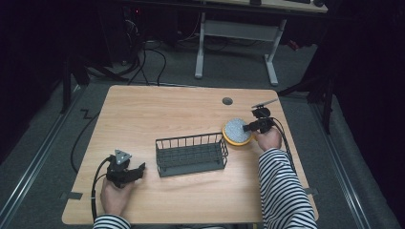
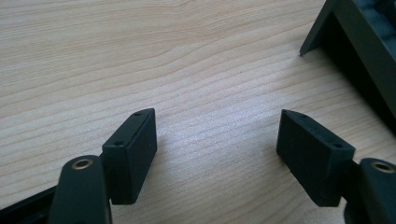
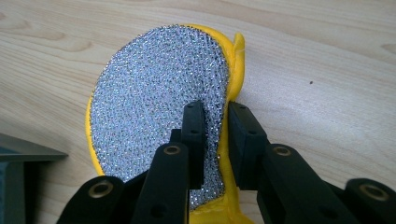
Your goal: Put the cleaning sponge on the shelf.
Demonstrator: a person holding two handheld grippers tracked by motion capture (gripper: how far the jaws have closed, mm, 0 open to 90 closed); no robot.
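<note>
Round scouring pad [image 3: 159,107] tilted on edge, silver face toward ten o'clock, right gripper [image 3: 215,123] clamped on its rim, left gripper [image 2: 215,151] jaws apart over bench [image 2: 140,56]

A dim lab or recording room: a light wooden table [image 1: 157,109] stands on grey carpet [image 1: 43,143], black cables [image 1: 153,62] trail across the floor, and a white-legged height-adjustable desk [image 1: 239,33] stands behind, with dark equipment stands [image 1: 71,76] at the sides.

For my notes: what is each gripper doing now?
Left gripper: open, empty.
Right gripper: closed on the round sponge.
</note>
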